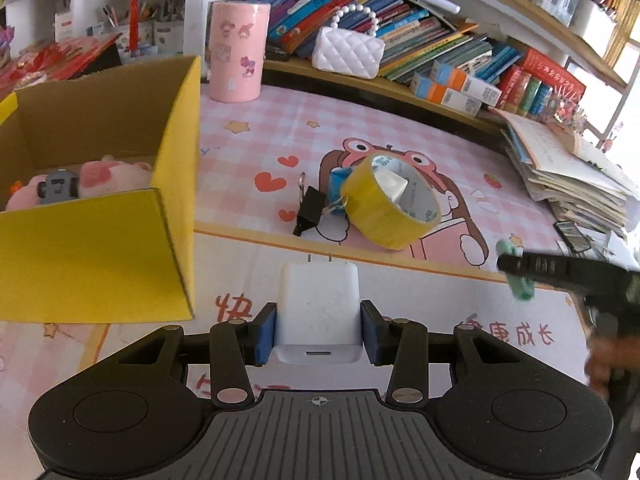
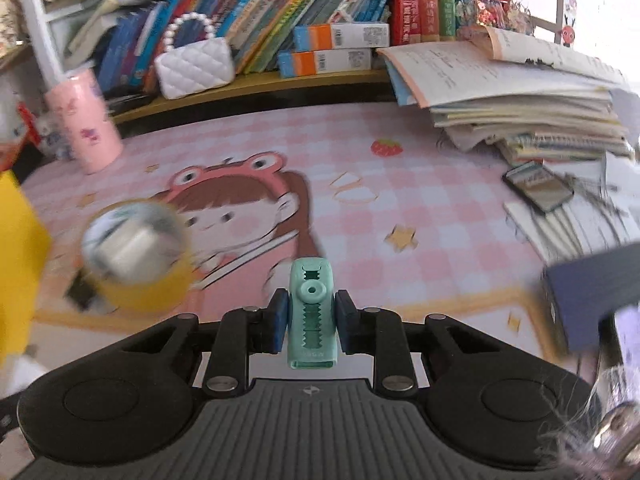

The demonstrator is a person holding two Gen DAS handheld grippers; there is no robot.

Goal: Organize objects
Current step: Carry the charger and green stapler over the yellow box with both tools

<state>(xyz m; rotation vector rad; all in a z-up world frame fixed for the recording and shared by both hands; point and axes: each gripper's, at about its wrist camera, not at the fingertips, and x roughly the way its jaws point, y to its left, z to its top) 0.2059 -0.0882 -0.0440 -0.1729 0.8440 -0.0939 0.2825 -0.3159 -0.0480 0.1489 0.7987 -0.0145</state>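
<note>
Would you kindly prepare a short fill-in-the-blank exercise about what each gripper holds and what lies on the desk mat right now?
1. The left gripper is shut on a white plug-in ____ with two metal prongs.
2. The right gripper is shut on a mint-green plastic correction tape dispenser, held ____ the pink checked desk mat.
3. The yellow roll of adhesive tape leans beside a ____ metal binder clip.
4. The pink plush toy lies inside the ____ cardboard box.

Missing words: charger; above; black; yellow
</note>
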